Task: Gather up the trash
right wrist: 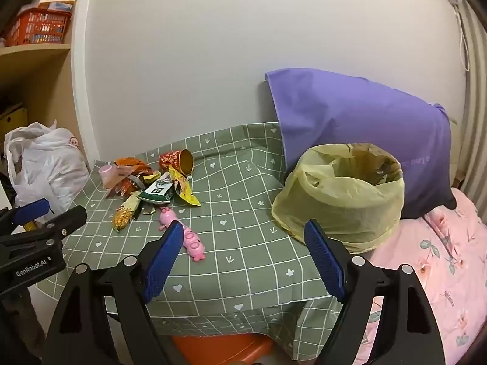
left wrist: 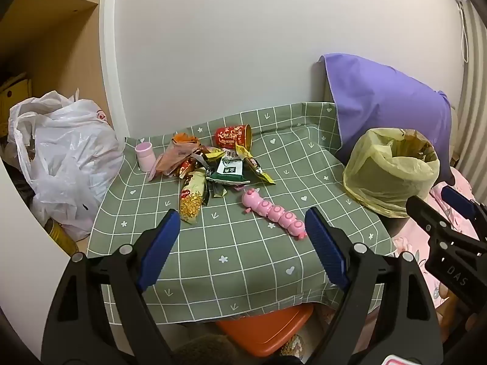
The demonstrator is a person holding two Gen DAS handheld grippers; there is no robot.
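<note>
A pile of snack wrappers (left wrist: 210, 167) lies at the far left of the green checked tablecloth (left wrist: 243, 261), with a red paper cup (left wrist: 233, 135) on its side behind it and a small pink cup (left wrist: 145, 155) at its left. The pile also shows in the right wrist view (right wrist: 152, 190). A bin lined with a yellow bag (left wrist: 392, 170) stands at the table's right edge, also in the right wrist view (right wrist: 344, 194). My left gripper (left wrist: 242, 222) is open and empty above the table's front. My right gripper (right wrist: 240, 234) is open and empty, near the bin.
A pink caterpillar toy (left wrist: 274, 213) lies in front of the wrappers. A white plastic bag (left wrist: 67, 158) sits on the left by a shelf. A purple cloth (left wrist: 386, 97) hangs behind the bin. A pink floral bedcover (right wrist: 435, 258) lies at right. An orange stool (left wrist: 264, 328) stands under the table.
</note>
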